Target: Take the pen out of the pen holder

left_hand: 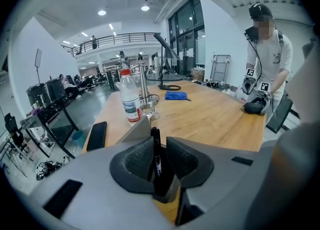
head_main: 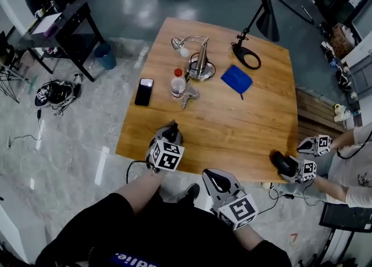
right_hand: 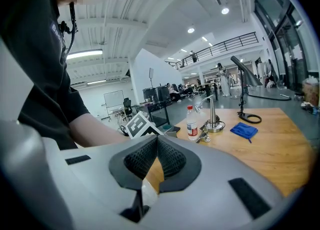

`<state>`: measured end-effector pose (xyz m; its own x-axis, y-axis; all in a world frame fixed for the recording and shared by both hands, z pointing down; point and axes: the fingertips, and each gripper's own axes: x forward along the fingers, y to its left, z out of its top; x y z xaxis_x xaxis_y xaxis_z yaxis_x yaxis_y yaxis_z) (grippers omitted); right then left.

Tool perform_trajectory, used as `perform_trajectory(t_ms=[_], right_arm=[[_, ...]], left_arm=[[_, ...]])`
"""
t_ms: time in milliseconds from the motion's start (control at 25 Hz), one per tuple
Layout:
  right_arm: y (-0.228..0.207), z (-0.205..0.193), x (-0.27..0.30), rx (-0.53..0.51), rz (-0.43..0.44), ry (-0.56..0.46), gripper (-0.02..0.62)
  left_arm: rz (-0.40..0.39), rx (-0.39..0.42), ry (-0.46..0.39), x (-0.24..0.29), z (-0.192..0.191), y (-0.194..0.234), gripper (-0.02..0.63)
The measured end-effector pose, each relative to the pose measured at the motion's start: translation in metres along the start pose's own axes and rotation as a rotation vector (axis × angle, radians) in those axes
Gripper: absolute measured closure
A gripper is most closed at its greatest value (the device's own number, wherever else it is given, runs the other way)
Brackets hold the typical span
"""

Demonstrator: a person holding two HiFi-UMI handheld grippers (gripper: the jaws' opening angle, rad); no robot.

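Closure on the barrel is what matters here: the left gripper [left_hand: 159,141] has its jaws a narrow gap apart, with the pen [left_hand: 156,156] upright between them, close to the left pad and with space on the right, so I judge it not yet pinched. The pen holder [left_hand: 170,190] sits low in that gap, at the near edge of the table [left_hand: 215,119]. Close squarely on the pen above the holder's rim, then lift straight along its axis so the holder neither tips nor slides off the edge. The right gripper [right_hand: 157,139], jaws together on nothing and off the table, could steady the holder
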<state>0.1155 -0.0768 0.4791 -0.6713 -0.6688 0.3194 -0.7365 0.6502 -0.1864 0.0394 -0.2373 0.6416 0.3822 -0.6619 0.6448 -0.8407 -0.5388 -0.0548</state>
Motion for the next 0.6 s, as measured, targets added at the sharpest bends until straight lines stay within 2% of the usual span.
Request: perform_trajectory(t_ms=[600], right_arm=[[-0.007,-0.005,-0.006,-0.005,-0.007,0.004,0.589]], left_arm=[[0.028,0.005,0.032,0.014,-0.002,0.004,0.546]])
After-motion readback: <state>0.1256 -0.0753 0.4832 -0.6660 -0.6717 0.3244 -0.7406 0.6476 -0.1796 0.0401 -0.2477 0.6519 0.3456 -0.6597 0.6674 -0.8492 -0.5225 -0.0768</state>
